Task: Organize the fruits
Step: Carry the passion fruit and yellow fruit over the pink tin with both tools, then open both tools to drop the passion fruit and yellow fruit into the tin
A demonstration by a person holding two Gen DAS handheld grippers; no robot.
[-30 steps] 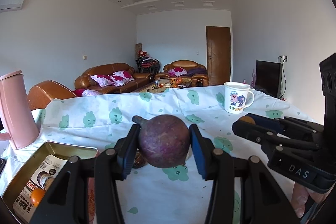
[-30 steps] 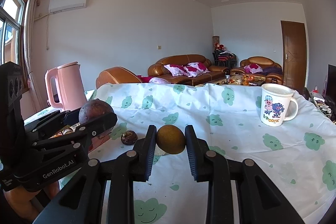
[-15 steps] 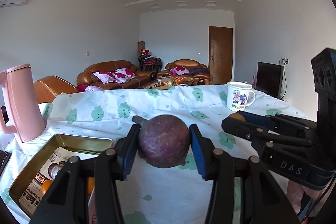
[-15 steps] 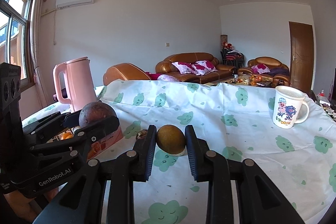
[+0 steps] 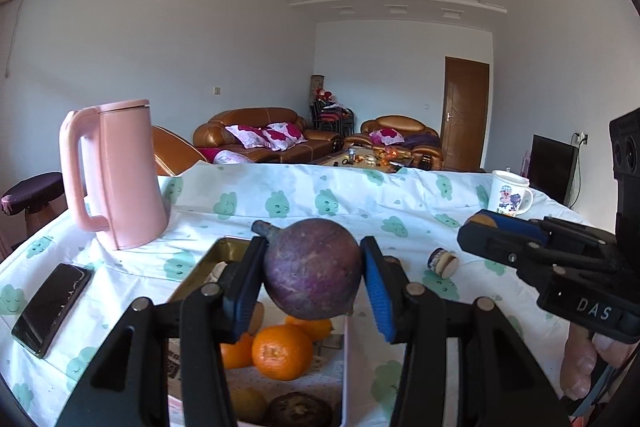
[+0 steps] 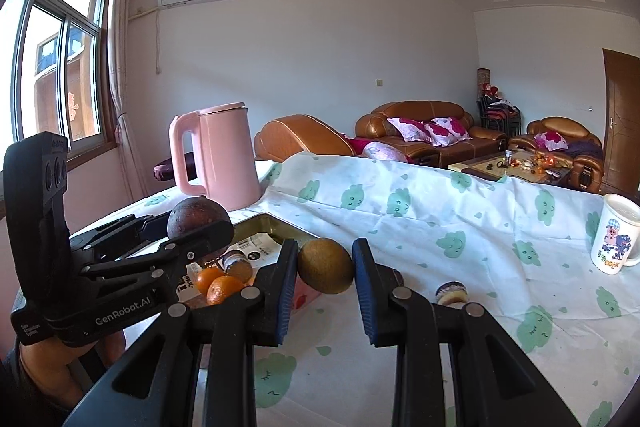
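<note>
Both fruit-clamping hand-held grippers now nearer tray (image 5: 224, 247), pink kettle (image 5: 120, 175) behind, phone (image 5: 52, 303) beside

Left gripper (image 5: 314, 273) and right gripper (image 6: 325, 267) side by side, jaws clamped on fruit

Clothed table (image 5: 400, 203): kettle (image 5: 120, 179), phone (image 5: 52, 303), tray (image 5: 200, 267), mug (image 5: 510, 193).

Tray (image 5: 224, 247) mostly hidden behind my left gripper (image 5: 313, 269) and its purple fruit (image 5: 312, 269), near fruits cut off by the bottom edge, small jar-like thing (image 6: 451, 293) half behind my right finger, far coffee-table clutter too small to tell.
</note>
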